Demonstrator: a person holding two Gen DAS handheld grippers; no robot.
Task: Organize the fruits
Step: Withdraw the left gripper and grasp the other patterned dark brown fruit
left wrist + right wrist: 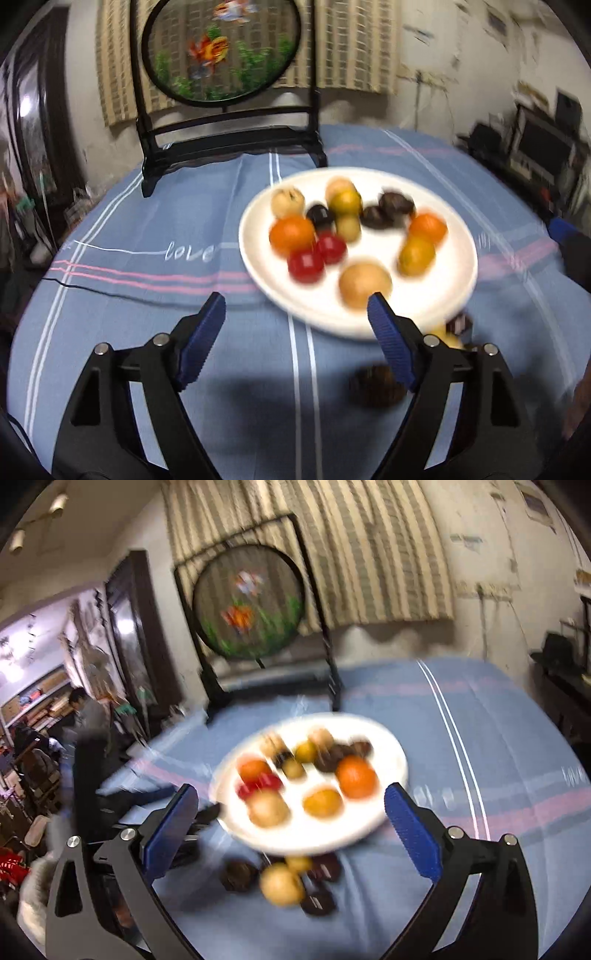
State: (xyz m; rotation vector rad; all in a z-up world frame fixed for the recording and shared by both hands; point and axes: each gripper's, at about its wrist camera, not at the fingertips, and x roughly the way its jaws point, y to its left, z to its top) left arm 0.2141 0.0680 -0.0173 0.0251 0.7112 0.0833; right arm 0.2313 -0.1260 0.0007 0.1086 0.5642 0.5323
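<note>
A white plate (436, 306) on the blue cloth holds several fruits: oranges (291, 236), red ones (306, 264), a tan one (364, 284) and dark ones (393, 205). My left gripper (295, 301) stands open at the plate's near rim with nothing between its fingers. Loose on the cloth by its right finger lie a dark brown fruit (376, 384) and a yellow one (448, 334). In the right wrist view my right gripper (291, 791) is open wide over the plate (369, 823), holding nothing. Below it lie loose fruits: a tan one (281, 884) and dark ones (317, 901). Both views are blurred.
A round embroidered screen (221, 48) on a black stand (229, 144) rises behind the plate. A thin black cable (92, 290) crosses the striped blue tablecloth (166, 206) at the left. A person (83, 709) stands far off in the room beyond the table's left side.
</note>
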